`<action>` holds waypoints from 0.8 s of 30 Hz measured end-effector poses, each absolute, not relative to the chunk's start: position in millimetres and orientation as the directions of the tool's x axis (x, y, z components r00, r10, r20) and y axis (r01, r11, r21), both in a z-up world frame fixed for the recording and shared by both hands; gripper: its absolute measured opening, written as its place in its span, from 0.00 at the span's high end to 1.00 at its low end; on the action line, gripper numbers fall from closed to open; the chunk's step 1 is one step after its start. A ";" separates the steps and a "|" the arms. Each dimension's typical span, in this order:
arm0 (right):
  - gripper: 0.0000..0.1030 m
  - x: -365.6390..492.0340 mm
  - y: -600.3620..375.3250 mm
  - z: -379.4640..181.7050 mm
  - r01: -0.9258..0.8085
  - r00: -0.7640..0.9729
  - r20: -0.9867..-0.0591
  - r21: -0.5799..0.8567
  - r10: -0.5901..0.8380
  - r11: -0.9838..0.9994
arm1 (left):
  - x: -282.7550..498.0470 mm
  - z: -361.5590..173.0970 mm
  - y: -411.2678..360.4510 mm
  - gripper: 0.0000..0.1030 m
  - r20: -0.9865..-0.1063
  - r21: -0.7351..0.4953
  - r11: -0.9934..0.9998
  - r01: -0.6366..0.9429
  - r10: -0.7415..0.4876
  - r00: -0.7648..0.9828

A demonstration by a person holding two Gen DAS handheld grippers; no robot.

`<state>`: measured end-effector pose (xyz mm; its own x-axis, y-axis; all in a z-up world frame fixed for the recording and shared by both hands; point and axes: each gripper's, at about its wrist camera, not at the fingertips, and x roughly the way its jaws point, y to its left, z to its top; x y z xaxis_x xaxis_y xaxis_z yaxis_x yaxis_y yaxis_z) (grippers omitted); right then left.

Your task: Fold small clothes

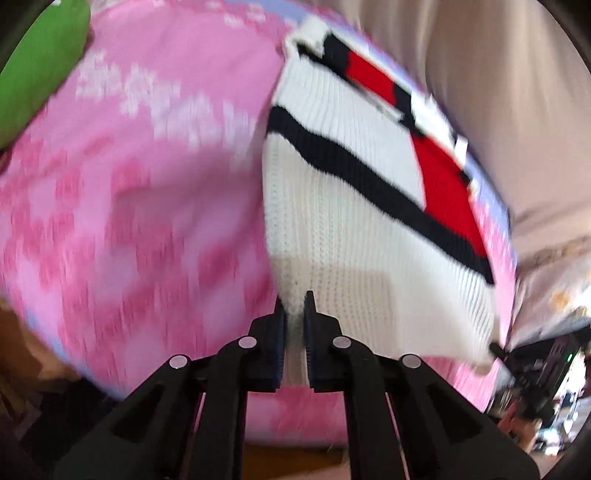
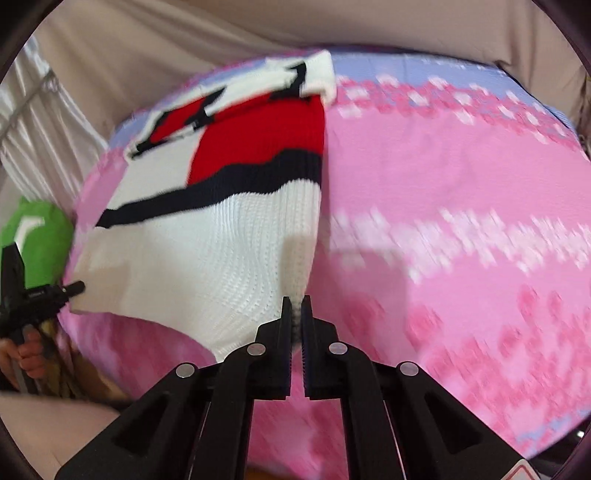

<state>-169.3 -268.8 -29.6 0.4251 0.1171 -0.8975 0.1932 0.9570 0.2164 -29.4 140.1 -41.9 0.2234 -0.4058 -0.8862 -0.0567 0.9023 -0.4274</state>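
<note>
A small white knit sweater (image 1: 354, 229) with a navy stripe and red blocks lies on a pink patterned cloth (image 1: 140, 192). My left gripper (image 1: 294, 301) is shut on the sweater's near left corner. In the right wrist view the sweater (image 2: 207, 251) stretches to the left, and my right gripper (image 2: 296, 304) is shut on its near right corner. The hem between the two corners is lifted off the cloth. The left gripper also shows at the left edge of the right wrist view (image 2: 74, 288). Both views are motion-blurred.
A green object (image 1: 37, 70) sits at the far left edge of the pink cloth; it also shows in the right wrist view (image 2: 40, 240). Beige curtain fabric (image 2: 184, 33) hangs behind the table. Cluttered furniture (image 1: 546, 387) stands to the right.
</note>
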 end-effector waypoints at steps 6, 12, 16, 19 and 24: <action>0.95 -201.7 -259.2 -65.7 0.124 0.308 -0.937 0.213 0.167 0.969 | -66.6 -68.2 150.2 0.92 -0.906 -0.411 0.905 -0.109 -0.392 0.160; 0.71 -180.4 -257.9 -93.0 0.167 0.256 -0.948 0.235 0.188 0.957 | -50.5 -77.2 135.9 0.68 -0.905 -0.408 0.908 -0.095 -0.389 0.169; 0.62 -172.6 -259.1 -103.8 0.198 0.267 -0.939 0.272 0.215 0.942 | -39.3 -85.2 139.4 0.46 -0.908 -0.399 0.906 -0.137 -0.371 0.195; 0.63 -168.8 -248.0 -109.4 0.196 0.279 -0.930 0.298 0.239 0.934 | -31.8 -87.2 139.3 0.42 -0.891 -0.436 0.884 -0.169 -0.396 0.224; 0.93 -166.1 -247.1 -88.7 0.175 0.364 -0.890 0.356 0.275 0.918 | -22.3 -76.3 128.4 0.93 -0.875 -0.468 0.875 -0.124 -0.438 0.206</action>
<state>-166.1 -247.1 -88.7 0.3639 0.2754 -0.8898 0.1749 0.9181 0.3557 -22.3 128.4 -76.3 0.2056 -0.4385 -0.8749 -0.1243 0.8751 -0.4677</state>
